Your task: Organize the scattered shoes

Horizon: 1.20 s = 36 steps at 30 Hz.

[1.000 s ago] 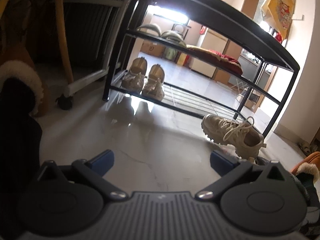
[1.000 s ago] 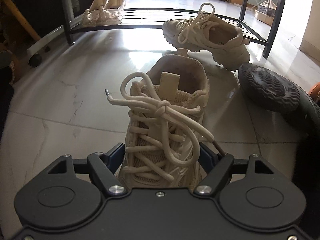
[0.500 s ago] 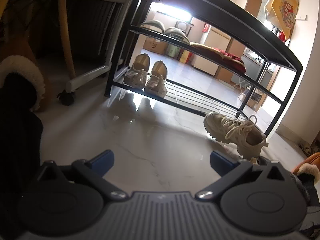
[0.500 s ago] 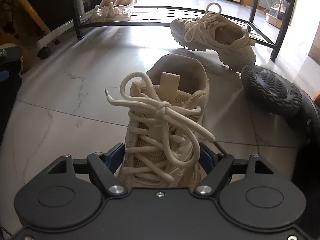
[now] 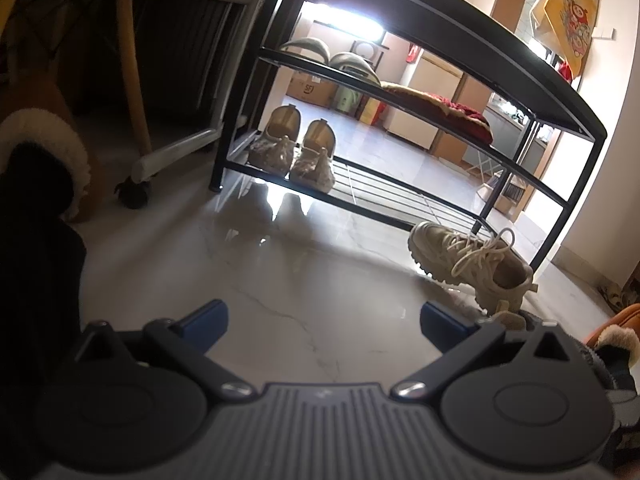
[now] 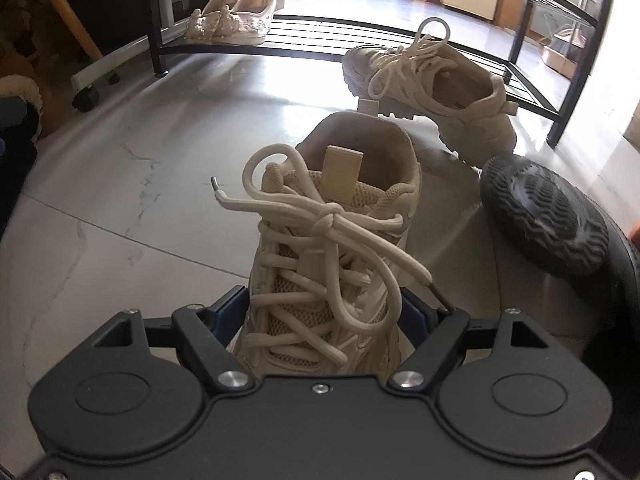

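Observation:
My right gripper is shut on a beige lace-up sneaker, gripping its toe end, heel pointing away, above the floor. Its matching sneaker lies on the floor in front of the black shoe rack; it also shows in the left wrist view. My left gripper is open and empty, low over the marble floor, left of that sneaker. A pair of beige flat shoes stands on the rack's bottom shelf, also in the right wrist view.
A black shoe lies sole-up right of the held sneaker. Fur-lined boots sit at the left and at the right edge. A wheeled chair base stands left of the rack. Slippers rest on the middle shelf.
Both grippers have pulled back a little from the rack and tilted up. The right gripper keeps hold of the sneaker. The left stays open.

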{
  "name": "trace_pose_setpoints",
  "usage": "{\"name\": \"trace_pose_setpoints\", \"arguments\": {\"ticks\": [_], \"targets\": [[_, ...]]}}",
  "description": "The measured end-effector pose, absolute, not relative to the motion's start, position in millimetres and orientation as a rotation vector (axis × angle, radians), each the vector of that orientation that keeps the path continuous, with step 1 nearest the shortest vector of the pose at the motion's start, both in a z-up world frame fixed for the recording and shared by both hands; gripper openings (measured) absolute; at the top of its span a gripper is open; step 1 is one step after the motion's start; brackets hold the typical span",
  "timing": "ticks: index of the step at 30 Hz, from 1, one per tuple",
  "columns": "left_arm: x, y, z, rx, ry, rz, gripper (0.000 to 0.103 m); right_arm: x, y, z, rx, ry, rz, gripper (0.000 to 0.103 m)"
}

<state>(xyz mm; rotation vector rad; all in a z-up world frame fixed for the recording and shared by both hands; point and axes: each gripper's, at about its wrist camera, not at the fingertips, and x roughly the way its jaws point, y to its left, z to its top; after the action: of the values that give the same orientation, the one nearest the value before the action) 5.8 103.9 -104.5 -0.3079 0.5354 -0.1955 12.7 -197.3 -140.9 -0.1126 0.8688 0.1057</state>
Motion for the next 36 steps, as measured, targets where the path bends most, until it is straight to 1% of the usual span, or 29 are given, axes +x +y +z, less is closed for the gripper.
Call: {"name": "trace_pose_setpoints", "arguments": {"ticks": [16,18,19,20,21,26,29,34,36], "targets": [[7,100,-109,-0.291,0.554,-0.214,0.103,19,-199,-142,-0.105,0.864,0.081,0.083],[6,99,-109,-0.285,0.552,-0.212,0.103,19,-198,-141,-0.101,0.865,0.074,0.086],[6,99,-109,-0.281,0.552,-0.210,0.103,19,-198,-141,-0.101,0.868,0.069,0.090],[6,99,-109,-0.278,0.554,-0.208,0.103,20,-198,-141,-0.100,0.872,0.063,0.096],[6,98,-109,-0.276,0.555,-0.206,0.103,19,-199,-140,-0.089,0.868,0.045,0.098],[7,95,-111,-0.260,0.570,-0.201,0.103,11,-203,-130,-0.038,0.835,0.011,0.101],[7,92,-111,-0.243,0.582,-0.200,0.103,-2,-206,-120,-0.016,0.784,0.000,0.101],[8,86,-107,-0.279,0.634,-0.226,0.103,-37,-226,-102,0.073,0.619,-0.054,0.103],[7,77,-101,-0.248,0.633,-0.230,0.103,-48,-236,-97,0.108,0.570,-0.079,0.103]]}}
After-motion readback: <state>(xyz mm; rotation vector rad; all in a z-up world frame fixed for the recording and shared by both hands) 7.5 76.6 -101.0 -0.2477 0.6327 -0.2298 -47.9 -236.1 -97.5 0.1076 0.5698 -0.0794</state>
